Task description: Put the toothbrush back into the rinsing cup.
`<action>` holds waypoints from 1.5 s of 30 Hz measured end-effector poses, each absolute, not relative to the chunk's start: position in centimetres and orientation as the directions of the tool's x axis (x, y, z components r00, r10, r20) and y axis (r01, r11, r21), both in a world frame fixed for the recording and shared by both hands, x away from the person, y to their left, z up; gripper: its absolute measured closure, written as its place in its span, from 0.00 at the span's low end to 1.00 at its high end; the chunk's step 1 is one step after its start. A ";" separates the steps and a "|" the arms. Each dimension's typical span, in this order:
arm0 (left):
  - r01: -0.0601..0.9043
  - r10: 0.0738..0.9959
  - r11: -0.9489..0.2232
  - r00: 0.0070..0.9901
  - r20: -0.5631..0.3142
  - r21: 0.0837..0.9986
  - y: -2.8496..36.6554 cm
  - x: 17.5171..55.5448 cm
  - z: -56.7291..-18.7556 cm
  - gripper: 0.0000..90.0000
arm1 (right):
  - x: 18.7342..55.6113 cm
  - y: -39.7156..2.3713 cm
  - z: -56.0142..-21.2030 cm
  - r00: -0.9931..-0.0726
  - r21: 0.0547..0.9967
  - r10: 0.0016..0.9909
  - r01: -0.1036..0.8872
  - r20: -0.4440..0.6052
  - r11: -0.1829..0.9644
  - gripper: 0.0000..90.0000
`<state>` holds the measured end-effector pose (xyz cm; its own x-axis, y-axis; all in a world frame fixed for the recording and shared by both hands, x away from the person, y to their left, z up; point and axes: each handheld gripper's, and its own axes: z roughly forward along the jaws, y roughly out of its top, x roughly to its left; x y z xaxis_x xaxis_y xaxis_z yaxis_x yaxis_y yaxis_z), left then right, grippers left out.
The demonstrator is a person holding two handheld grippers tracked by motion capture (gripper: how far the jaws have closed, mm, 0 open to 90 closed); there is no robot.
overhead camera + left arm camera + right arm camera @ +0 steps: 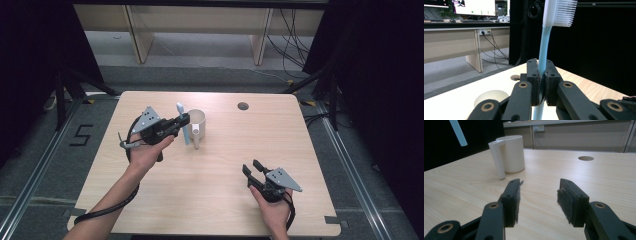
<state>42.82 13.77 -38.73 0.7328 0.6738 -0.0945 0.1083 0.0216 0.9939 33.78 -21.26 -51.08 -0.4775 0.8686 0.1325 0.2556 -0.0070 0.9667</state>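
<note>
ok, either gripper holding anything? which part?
The left gripper is shut on the toothbrush, clamping its blue handle partway along, bristle head up, beside the mug. The right gripper is open and holds nothing.

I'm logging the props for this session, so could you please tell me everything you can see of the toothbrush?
The toothbrush has a light blue, plastic-looking handle and a white head with white bristles. The left gripper is shut on the handle, holding it roughly upright in the air, head up; the handle's lower end sticks out below the jaws. In the high view it hangs just beside the cream cup, above the table. Whether it touches the cup cannot be told; only the jaws clearly touch it.
</note>
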 end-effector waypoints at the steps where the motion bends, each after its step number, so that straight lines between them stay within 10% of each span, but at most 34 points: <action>1: 0.106 0.675 0.018 0.732 -0.090 0.994 13.7 42.9 -38.7 0.94 | 33.7 -21.2 -51.1 -0.473 0.963 0.869 0.268 0.148 -0.018 0.59; 45: 0.083 0.682 0.032 0.727 -0.082 0.996 12.5 45.6 -37.9 0.94 | 33.9 -21.6 -51.5 -0.488 0.970 0.866 0.244 0.110 0.015 0.57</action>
<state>45.60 12.47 -37.94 0.7268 0.6819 -0.0822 0.0830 0.0316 0.9961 33.93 -21.64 -51.45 -0.4878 0.8660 0.1099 0.2445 0.0147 0.9696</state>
